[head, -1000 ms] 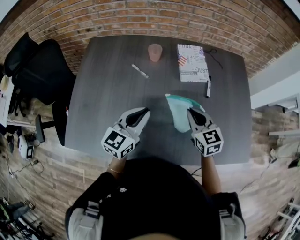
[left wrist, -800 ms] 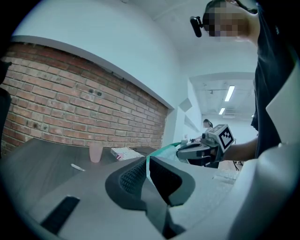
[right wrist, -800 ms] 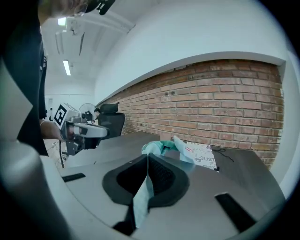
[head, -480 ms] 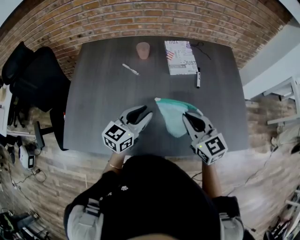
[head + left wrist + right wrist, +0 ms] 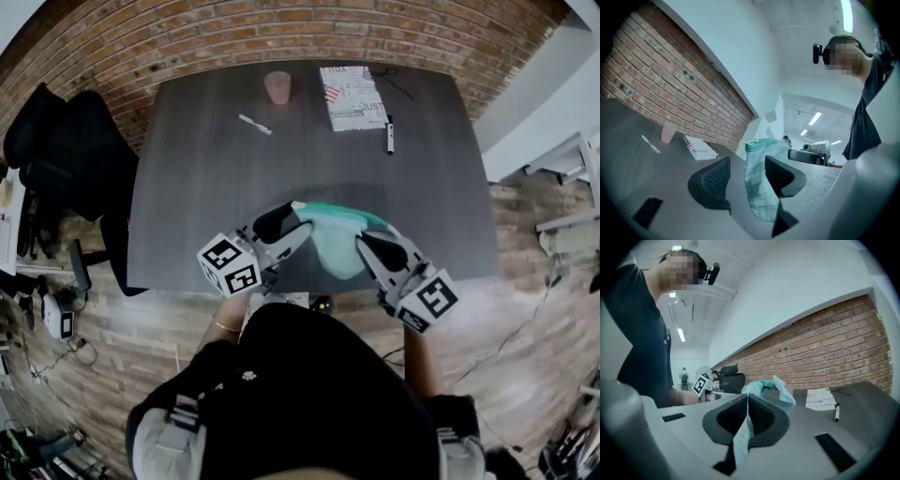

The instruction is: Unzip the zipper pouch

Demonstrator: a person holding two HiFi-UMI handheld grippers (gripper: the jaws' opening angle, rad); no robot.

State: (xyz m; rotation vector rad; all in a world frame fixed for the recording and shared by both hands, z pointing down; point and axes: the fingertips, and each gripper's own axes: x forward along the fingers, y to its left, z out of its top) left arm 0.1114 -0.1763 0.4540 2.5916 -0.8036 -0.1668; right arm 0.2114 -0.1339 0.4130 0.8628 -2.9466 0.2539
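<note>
Right gripper (image 5: 362,242) on pouch (image 5: 330,246); cup (image 5: 277,86) beyond

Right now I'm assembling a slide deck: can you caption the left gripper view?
Left gripper, jaws just opened, with the teal zipper pouch hanging between them above a dark table.

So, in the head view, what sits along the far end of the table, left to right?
white pen → pink cup → booklet → black marker
</note>
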